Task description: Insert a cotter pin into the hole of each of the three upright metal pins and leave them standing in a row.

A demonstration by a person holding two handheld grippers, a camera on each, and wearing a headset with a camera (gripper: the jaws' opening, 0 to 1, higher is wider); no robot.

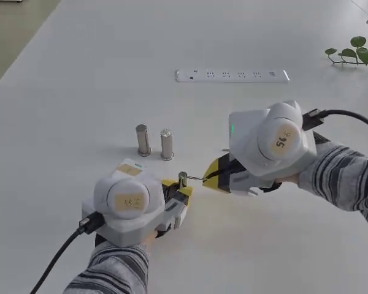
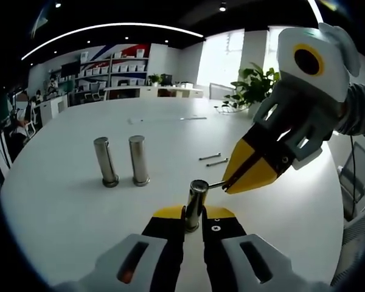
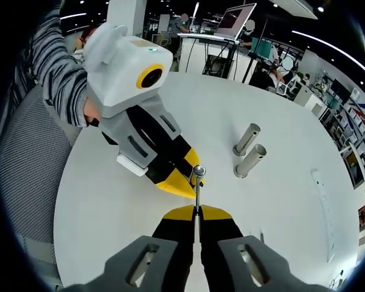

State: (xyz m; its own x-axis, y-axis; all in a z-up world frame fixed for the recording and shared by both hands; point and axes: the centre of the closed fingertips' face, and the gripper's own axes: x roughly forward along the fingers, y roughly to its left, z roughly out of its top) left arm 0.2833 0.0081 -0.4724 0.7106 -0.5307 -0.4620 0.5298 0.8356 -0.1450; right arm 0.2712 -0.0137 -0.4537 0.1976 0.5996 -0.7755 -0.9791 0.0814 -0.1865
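Two metal pins (image 1: pixel 143 139) (image 1: pixel 167 144) stand upright side by side on the white table; they also appear in the left gripper view (image 2: pixel 106 162) (image 2: pixel 139 160). A third metal pin (image 2: pixel 196 204) stands between the jaws of my left gripper (image 2: pixel 194 214), which is shut on it low down. My right gripper (image 3: pixel 196 210) is shut on a thin cotter pin (image 3: pixel 197 191), whose tip meets the top of the held pin (image 3: pixel 198 171). In the head view the cotter pin (image 1: pixel 196 179) bridges the pin (image 1: pixel 182 178) and the right gripper (image 1: pixel 213 174).
A white power strip (image 1: pixel 232 75) lies farther back on the table. Plant leaves (image 1: pixel 354 52) reach in at the far right. Two spare cotter pins (image 2: pixel 210 159) lie on the table beyond the standing pins. Cables trail from both grippers.
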